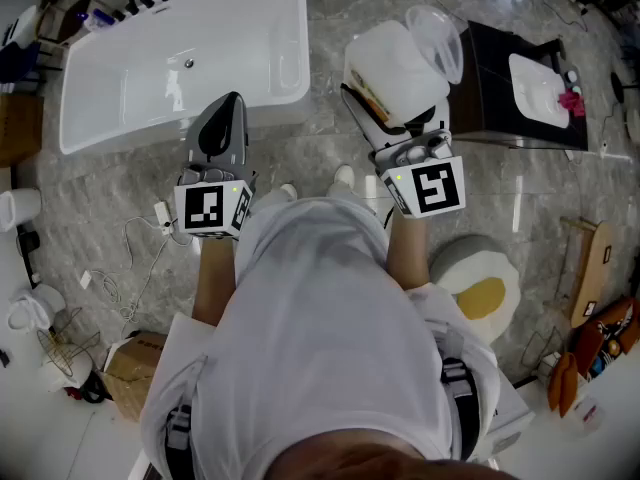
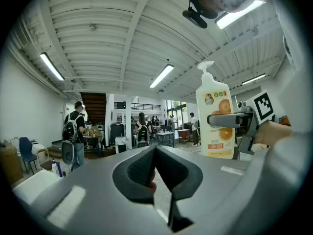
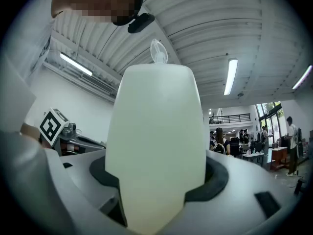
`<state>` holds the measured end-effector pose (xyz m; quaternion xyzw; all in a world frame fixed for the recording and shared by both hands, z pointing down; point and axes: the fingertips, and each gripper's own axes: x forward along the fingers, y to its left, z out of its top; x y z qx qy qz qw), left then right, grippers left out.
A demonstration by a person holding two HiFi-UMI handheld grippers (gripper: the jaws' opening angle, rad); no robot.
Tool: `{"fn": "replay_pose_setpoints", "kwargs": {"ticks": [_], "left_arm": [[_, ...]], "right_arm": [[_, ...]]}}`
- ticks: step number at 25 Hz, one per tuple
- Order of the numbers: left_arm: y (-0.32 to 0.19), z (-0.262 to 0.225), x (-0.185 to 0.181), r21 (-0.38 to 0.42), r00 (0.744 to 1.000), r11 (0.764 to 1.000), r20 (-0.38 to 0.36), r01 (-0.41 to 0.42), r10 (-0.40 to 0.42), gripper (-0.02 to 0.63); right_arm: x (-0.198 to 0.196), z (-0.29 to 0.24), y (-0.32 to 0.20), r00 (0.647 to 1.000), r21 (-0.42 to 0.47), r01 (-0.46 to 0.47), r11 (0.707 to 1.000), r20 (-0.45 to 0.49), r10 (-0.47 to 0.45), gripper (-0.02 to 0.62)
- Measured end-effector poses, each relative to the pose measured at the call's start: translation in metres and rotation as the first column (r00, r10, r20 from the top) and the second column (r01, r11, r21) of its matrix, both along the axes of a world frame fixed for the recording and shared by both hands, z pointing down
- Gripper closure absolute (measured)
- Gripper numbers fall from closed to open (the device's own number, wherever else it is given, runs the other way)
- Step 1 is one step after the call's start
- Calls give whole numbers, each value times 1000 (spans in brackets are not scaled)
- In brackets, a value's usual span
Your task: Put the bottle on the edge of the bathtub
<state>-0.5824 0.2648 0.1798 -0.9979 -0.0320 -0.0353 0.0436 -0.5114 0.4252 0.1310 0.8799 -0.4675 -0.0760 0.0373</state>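
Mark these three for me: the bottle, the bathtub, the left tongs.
bottle (image 1: 395, 68), head view, on its white body.
bathtub (image 1: 296, 28), head view, on the rim nearest the bottle.
left tongs (image 2: 155, 150), left gripper view, where the two tips meet.

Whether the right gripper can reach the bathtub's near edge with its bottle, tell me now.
Probably yes. The right gripper is clamped on the bottle, and the bathtub's near rim lies bare ahead to its left. Only floor shows between them; the shut left gripper hangs further left.
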Motion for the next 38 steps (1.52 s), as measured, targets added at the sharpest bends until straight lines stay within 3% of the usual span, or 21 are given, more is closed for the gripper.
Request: {"fn": "replay_pose_setpoints", "kwargs": {"ticks": [10, 18, 28, 38], "left_arm": [[-1, 2, 13, 15, 1000, 1000, 3, -13, 13, 609], [24, 21, 45, 13, 998, 998, 14, -55, 54, 609], [64, 46, 107, 15, 998, 1000, 67, 21, -22, 609], [50, 67, 200, -6, 995, 997, 69, 78, -77, 609]], "right_arm": [[11, 3, 3, 999, 55, 15, 998, 41, -17, 242], [35, 32, 41, 998, 0, 8, 1000, 66, -8, 244], [113, 50, 105, 993, 26, 43, 999, 107, -45, 245], [216, 62, 90, 985, 37, 101, 994, 140, -106, 244]]}}
